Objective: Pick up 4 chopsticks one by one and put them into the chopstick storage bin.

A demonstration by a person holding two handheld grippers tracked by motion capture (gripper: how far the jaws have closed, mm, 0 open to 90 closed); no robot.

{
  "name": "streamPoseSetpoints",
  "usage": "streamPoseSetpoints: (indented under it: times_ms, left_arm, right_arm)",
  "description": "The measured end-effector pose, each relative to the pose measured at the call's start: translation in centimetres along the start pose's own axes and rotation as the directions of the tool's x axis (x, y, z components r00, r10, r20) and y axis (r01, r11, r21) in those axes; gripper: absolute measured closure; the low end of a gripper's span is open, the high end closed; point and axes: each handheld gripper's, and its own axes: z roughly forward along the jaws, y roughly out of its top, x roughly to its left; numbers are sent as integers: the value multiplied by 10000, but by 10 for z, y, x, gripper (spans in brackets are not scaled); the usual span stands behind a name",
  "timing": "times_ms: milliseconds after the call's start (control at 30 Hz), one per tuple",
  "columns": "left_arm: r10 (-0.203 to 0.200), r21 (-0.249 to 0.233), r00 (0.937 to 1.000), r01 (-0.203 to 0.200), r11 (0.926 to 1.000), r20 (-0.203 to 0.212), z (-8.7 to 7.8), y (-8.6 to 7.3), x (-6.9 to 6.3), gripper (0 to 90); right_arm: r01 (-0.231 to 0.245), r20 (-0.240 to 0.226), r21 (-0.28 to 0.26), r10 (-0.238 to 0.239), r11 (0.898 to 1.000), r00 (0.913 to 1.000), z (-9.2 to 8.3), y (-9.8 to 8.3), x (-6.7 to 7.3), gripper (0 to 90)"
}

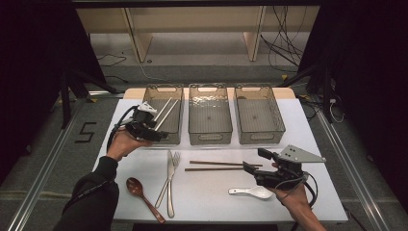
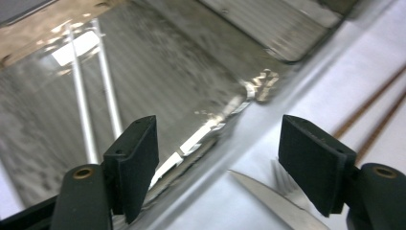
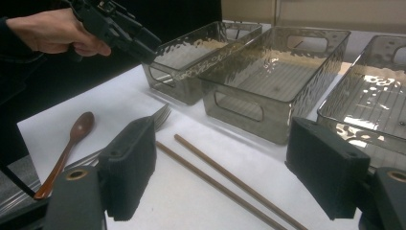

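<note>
Two silver chopsticks (image 1: 163,111) (image 2: 95,91) lie inside the left clear bin (image 1: 163,87). My left gripper (image 1: 161,134) (image 2: 218,163) hovers at that bin's near left corner, jaws open with nothing between them; the right gripper view shows the left gripper (image 3: 154,47) by the bin's rim. On the white table lie a knife (image 1: 170,183) (image 2: 268,196), a fork (image 1: 175,158), a pair of brown chopsticks (image 1: 216,166) (image 3: 225,179), a brown wooden spoon (image 1: 142,192) (image 3: 72,143) and a white spoon (image 1: 250,192). My right gripper (image 1: 255,161) (image 3: 220,172) stands open just right of the brown chopsticks.
The middle bin (image 1: 210,137) and the right bin (image 1: 260,137) stand in a row with the left one at the back of the table, both with nothing in them. Cables and wooden shelving lie beyond the table's far edge.
</note>
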Motion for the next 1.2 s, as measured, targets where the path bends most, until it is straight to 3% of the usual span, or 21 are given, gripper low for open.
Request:
streamPoseSetpoints:
  times_ms: [200,433,633,833,1167,1200]
  left_arm:
    - [727,62,9958,-732,9973,558,2,7,-23,252]
    - [1414,320,9836,-1458,9888,1121,9,13,-45,222]
    - [1869,542,9701,-1972,9789,1550,16,13,-59,202]
    - [2044,687,9610,-2203,9730,1860,21,14,-71,203]
    - [2615,1182,9374,-2937,9486,2301,33,15,-94,227]
    - [2744,1248,9319,-3093,9427,2371,35,14,-95,234]
  right_arm:
    - [14,-22,47,-14,10000,10000,0,0,0,266]
    - [19,-25,35,-19,10000,10000,0,0,1,266]
    - [10,-26,24,-10,10000,10000,0,0,0,266]
    - [21,-34,26,-21,10000,10000,0,0,1,266]
    - [19,-39,19,-18,10000,10000,0,0,0,266]
    - [18,-40,16,-18,10000,10000,0,0,0,266]
